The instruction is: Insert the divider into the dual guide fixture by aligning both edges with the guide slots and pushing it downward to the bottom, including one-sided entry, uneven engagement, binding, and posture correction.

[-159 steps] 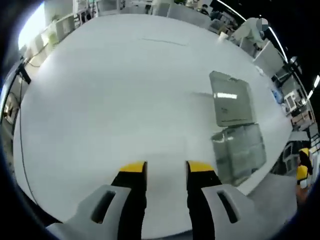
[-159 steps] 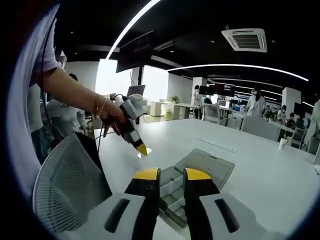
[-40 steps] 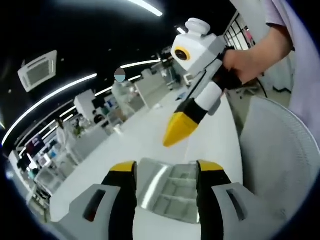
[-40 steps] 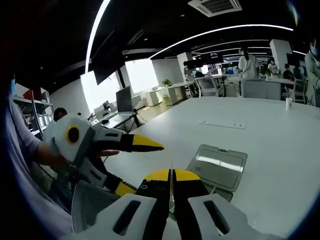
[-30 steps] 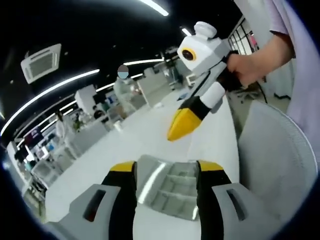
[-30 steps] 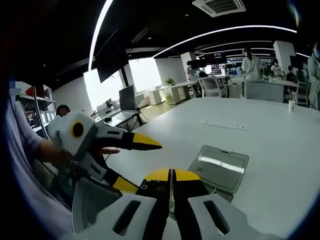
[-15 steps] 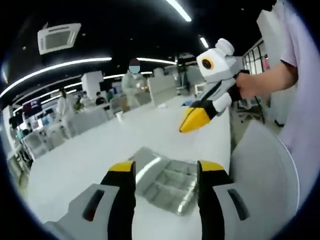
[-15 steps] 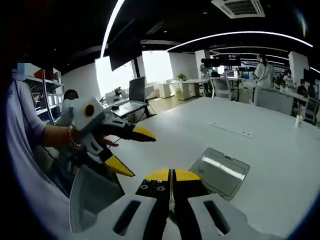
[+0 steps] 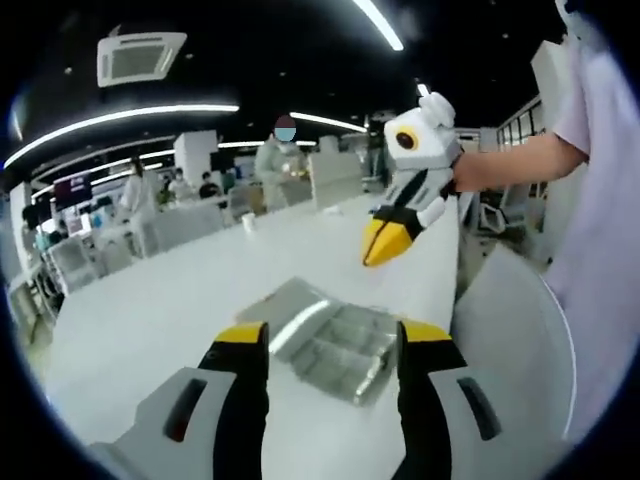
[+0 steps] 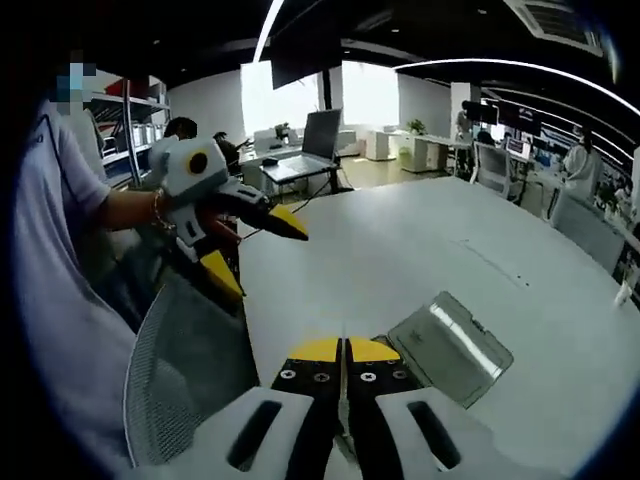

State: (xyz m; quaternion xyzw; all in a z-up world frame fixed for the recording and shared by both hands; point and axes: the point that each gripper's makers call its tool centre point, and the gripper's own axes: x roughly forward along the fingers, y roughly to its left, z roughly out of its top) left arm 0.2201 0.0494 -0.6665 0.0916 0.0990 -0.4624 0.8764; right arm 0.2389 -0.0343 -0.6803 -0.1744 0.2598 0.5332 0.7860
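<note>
A clear plastic compartment box [image 9: 338, 352] lies on the white table [image 9: 170, 310] with its lid [image 9: 285, 304] folded open flat. My left gripper [image 9: 332, 336] hovers above it, open, with the box seen between its yellow-tipped jaws. My right gripper [image 9: 382, 243] comes in from the right, held in the air above the table's edge, its tips together. In the right gripper view my right gripper [image 10: 345, 350] is shut with nothing visible between the jaws, just before the box lid [image 10: 452, 346]. The left gripper [image 10: 253, 250] hangs at the left, open, in a hand.
A grey mesh chair back [image 10: 185, 385] stands at the table's near edge, also seen as chair [image 9: 510, 335]. The person's arm [image 9: 505, 168] and light shirt fill that side. People, desks and monitors stand far behind. A long strip [image 10: 495, 268] lies on the table.
Both views have swung and tilted, so the room shifted. The box has stayed on the table. The left gripper remains open and the right remains shut.
</note>
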